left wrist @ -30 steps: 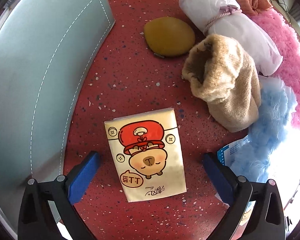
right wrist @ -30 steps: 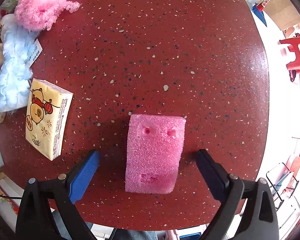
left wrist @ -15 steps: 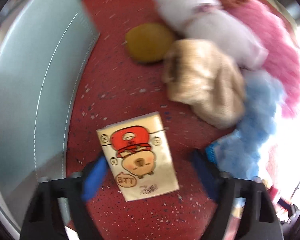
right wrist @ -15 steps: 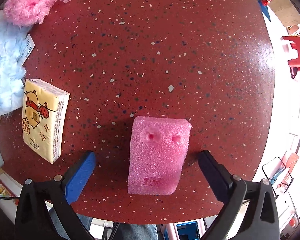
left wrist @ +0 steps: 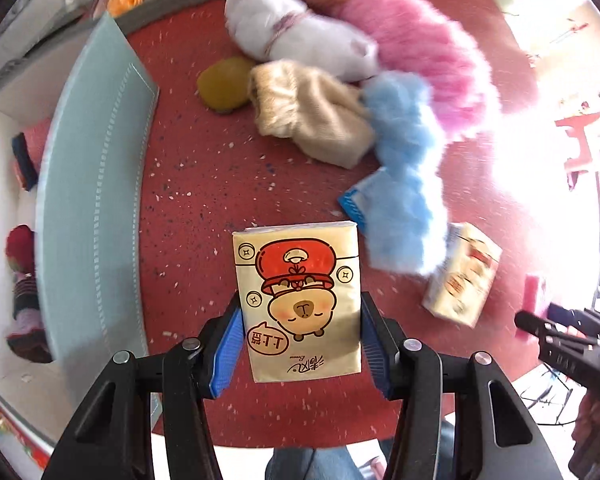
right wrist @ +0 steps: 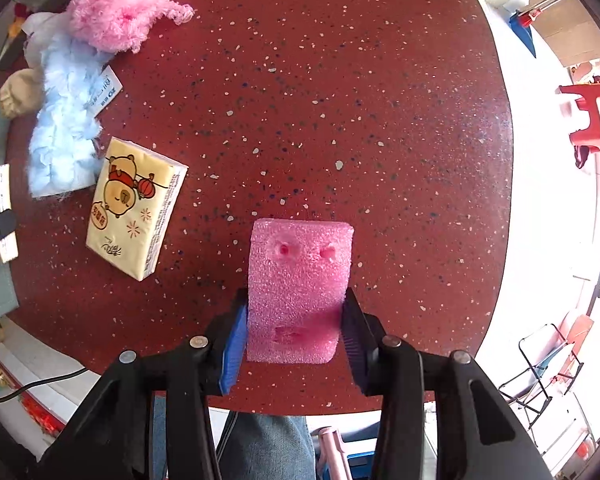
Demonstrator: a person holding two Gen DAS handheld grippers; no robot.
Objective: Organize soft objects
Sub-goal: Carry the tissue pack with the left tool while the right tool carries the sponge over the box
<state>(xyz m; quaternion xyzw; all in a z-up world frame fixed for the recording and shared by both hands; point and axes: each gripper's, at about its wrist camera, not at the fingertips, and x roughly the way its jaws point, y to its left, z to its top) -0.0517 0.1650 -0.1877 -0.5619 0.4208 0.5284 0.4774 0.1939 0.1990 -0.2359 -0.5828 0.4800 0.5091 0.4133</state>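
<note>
Left wrist: fingers [left wrist: 229,342] pinching tissue pack [left wrist: 298,300].

Non-task items, placed against the table:

- Round table [right wrist: 340,80], dark red terrazzo top with pale and dark flecks: is filling most of both wrist views and is bearing everything else.
- Red plastic stool [right wrist: 592,116]: is standing on the pale floor well beyond the table's right edge.
- Folding chair [right wrist: 548,360], thin dark frame: is standing on the floor off the table's lower right edge.
- Person's leg in blue jeans [right wrist: 264,444]: is showing just under the table's near edge.
- Black cable [right wrist: 32,388]: is trailing below the table's near left edge.
- Blue object [right wrist: 522,28], too small to identify: is lying past the table's far right edge.
</note>
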